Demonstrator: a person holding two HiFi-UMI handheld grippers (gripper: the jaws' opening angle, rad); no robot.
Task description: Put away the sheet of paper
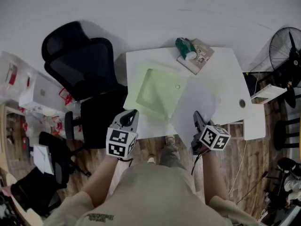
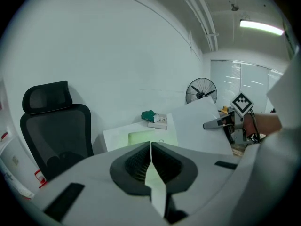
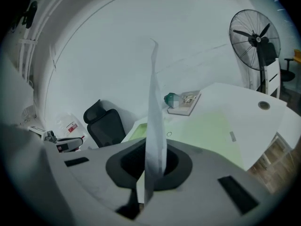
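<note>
A white sheet of paper (image 1: 195, 105) hangs over the front right of the white table (image 1: 223, 72), lifted off it. My right gripper (image 1: 197, 118) is shut on its near edge. In the right gripper view the paper (image 3: 153, 107) stands edge-on between the closed jaws (image 3: 149, 159). A pale green folder (image 1: 157, 93) lies on the table's left half with its top layer raised. My left gripper (image 1: 130, 117) is at its front left corner, and a thin pale strip of the folder is pinched in the closed jaws (image 2: 150, 147). The left gripper view shows the folder (image 2: 141, 137) and the paper (image 2: 197, 126).
A book (image 1: 200, 55) with a green roll (image 1: 185, 47) on it lies at the table's back edge. A black office chair (image 1: 80, 60) stands left of the table, a fan (image 1: 287, 46) to the right. A round cable hole (image 1: 242, 103) sits near the table's right edge.
</note>
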